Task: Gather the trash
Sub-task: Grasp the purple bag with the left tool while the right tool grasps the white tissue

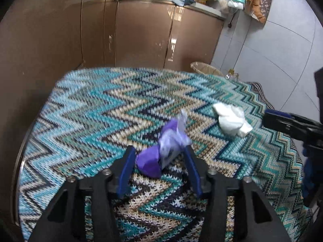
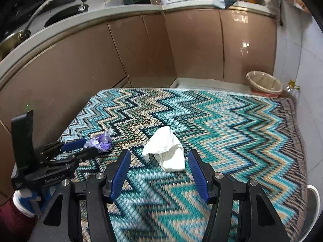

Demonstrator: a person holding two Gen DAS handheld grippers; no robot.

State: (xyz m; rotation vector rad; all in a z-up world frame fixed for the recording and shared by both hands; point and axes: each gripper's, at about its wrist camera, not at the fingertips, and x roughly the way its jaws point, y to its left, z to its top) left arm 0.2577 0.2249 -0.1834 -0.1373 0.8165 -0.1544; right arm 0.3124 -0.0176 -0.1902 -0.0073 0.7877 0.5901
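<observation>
While both wads lie on the zigzag cloth (image 2: 232,121) | left gripper (image 1: 159,151) brackets purple wrapper (image 1: 149,161), grip unclear | right gripper (image 2: 159,157) spread around white tissue (image 2: 167,151), untouched | bin (image 2: 264,84) beyond table.

The zigzag tablecloth (image 1: 101,111) is viewed closely from both wrists, facing the brown cabinets (image 2: 141,46), with purple wrapper (image 1: 161,153) and white tissue (image 2: 167,149) shared

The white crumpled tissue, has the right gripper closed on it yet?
No, the right gripper is open, its blue fingers standing apart on either side of the white crumpled tissue lying on the zigzag tablecloth.
</observation>
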